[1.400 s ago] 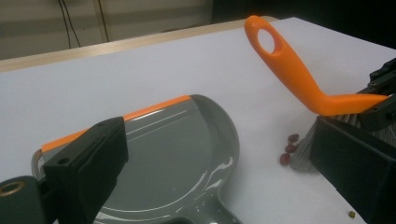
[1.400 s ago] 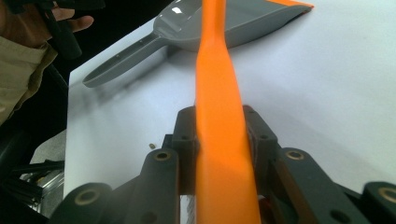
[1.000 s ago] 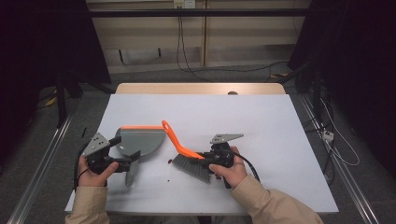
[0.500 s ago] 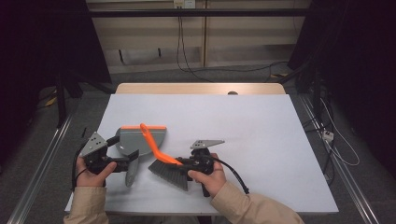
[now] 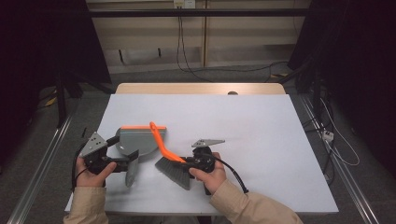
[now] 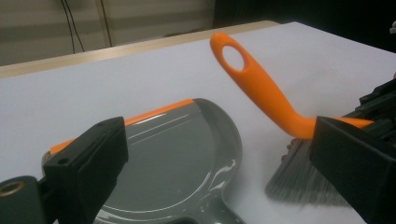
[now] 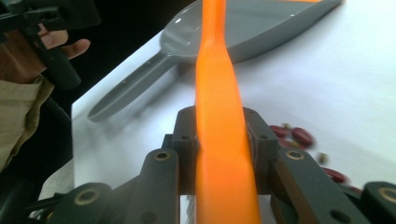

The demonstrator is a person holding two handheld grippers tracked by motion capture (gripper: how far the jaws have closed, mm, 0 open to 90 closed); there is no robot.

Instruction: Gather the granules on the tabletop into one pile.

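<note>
A white table top (image 5: pixel 261 135) with a pale wooden far edge is seen in a dim room, with dark curtains at both sides and cables hanging down a beige wall behind.

The right gripper (image 5: pixel 189 163) is held in the person's right hand (image 5: pixel 211 173) near the front edge of the table. Its jaws are closed on the orange handle of a small brush (image 5: pixel 170 161); in the right gripper view the handle (image 7: pixel 219 116) is seen pinched between the two black pads and running straight up and away. The handle is smooth moulded plastic, flattened and curved, with an oval hanging hole at its free end (image 6: pixel 233 58). The grey bristles (image 6: pixel 303 179) are splayed against the table surface. Beside the brush, a few dark red beans (image 7: pixel 299 137) lie on the white surface.

The left gripper (image 5: pixel 128 161) is held in the left hand (image 5: pixel 91 171) at the front left. Its jaws stand wide apart, and nothing is seen between them in the left gripper view; the dustpan lies on the table beyond and between them. The dustpan (image 5: pixel 135 140) is glossy grey plastic, rounded at the back, with a straight orange rubber lip (image 5: pixel 142 127) along its far edge. Its long grey handle (image 7: pixel 130 91) points towards the front edge of the table. The brush's handle end rises just beside the pan's right side.

No brand, label or writing can be read on any of these things.
</note>
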